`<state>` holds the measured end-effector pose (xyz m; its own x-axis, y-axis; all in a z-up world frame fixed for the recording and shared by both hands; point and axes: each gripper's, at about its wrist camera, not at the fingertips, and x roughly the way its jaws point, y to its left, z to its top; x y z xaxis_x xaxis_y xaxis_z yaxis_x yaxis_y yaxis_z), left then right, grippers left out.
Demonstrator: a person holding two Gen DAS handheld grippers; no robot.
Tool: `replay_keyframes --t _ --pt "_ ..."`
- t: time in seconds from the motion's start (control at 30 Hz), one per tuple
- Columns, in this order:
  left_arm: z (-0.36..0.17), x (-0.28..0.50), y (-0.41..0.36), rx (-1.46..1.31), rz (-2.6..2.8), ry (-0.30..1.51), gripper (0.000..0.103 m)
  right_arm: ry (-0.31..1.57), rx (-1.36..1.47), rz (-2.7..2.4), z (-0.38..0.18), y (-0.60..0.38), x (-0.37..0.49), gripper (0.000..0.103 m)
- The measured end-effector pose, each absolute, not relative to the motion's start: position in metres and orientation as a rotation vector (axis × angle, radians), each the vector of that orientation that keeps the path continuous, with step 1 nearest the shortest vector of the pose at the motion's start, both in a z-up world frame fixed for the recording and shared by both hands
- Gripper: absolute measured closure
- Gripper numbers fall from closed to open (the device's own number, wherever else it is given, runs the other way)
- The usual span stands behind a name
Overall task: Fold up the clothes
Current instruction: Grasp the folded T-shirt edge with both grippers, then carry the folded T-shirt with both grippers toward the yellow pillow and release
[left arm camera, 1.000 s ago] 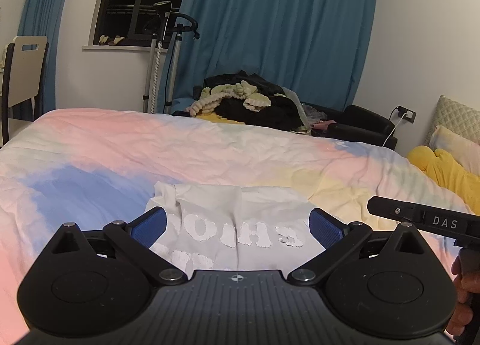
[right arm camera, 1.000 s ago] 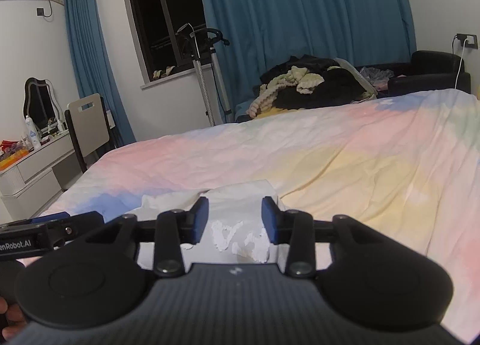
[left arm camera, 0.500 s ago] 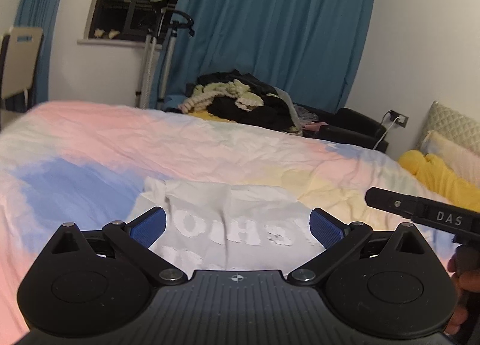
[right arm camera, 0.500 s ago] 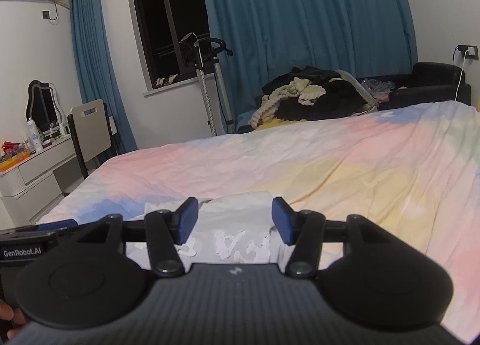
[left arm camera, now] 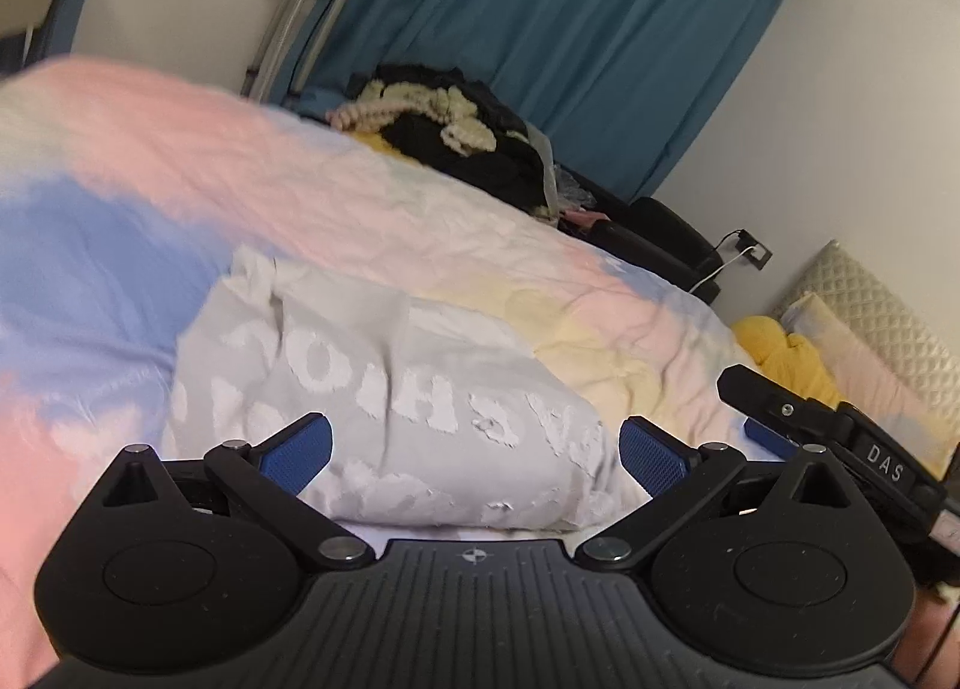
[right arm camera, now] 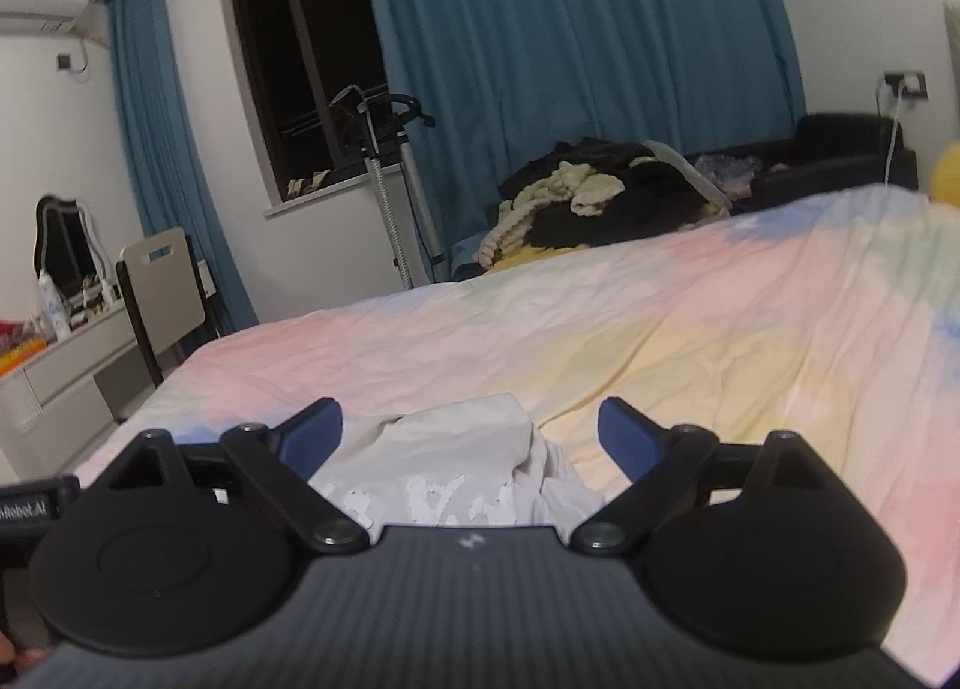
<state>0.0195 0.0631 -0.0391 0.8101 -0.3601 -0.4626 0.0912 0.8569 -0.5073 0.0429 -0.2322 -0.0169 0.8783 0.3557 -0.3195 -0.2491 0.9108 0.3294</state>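
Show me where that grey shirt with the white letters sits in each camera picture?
Left wrist view: the grey shirt lies lower centre, between the open left claw tips.
Right wrist view: the shirt shows bottom centre, as pale folds inside the opening right claw.
Shared landmark: the heap of dark clothes by the blue curtain.

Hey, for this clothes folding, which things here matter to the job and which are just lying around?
Part of the job:
- grey shirt with white lettering, lying on the bed
- left gripper, open
- right gripper, jaws opening, not gripping

Lying about:
- clothes pile
- chair
- yellow garment
- garment steamer
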Motion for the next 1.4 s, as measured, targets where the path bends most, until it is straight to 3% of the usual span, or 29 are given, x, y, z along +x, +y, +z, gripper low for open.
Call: replay_keyframes --t 0.3,0.57,0.73,0.9,0.97,1.0,1.07,1.1,1.13,1.23,1.4 --pt "-0.111 0.062 0.106 -1.080 -0.131 0.824 0.001 0.622 0.788 0.430 -0.062 -0.253 0.063 0.000" --pt "-0.129 0.081 0.120 -1.223 -0.081 0.751 0.004 0.887 1.293 0.475 -0.135 -0.233 0.084 0.000" --pt "-0.128 0.084 0.120 -1.202 -0.062 0.731 0.020 0.909 1.428 0.377 -0.159 -0.224 0.107 0.000" --pt "-0.126 0.083 0.121 -1.200 -0.065 0.704 0.056 0.905 1.479 0.342 -0.161 -0.218 0.123 0.000" --pt "-0.121 0.081 0.119 -1.200 -0.087 0.682 0.061 0.909 1.460 0.352 -0.159 -0.216 0.128 0.000" --pt "-0.119 0.080 0.119 -1.201 -0.098 0.668 0.063 0.911 1.447 0.358 -0.158 -0.215 0.130 0.003" --pt "-0.116 0.078 0.118 -1.204 -0.120 0.642 0.066 0.916 1.400 0.354 -0.155 -0.216 0.131 0.027" --pt "-0.115 0.077 0.118 -1.211 -0.131 0.631 0.068 0.915 1.390 0.351 -0.156 -0.217 0.132 0.047" --pt "-0.114 0.077 0.118 -1.218 -0.141 0.620 0.069 0.914 1.387 0.350 -0.157 -0.219 0.132 0.053" --pt "-0.107 0.074 0.115 -1.220 -0.168 0.607 0.070 0.891 1.370 0.360 -0.152 -0.222 0.130 0.066" --pt "-0.079 0.075 0.098 -1.240 -0.236 0.589 0.071 0.807 1.345 0.363 -0.111 -0.239 0.115 0.071"
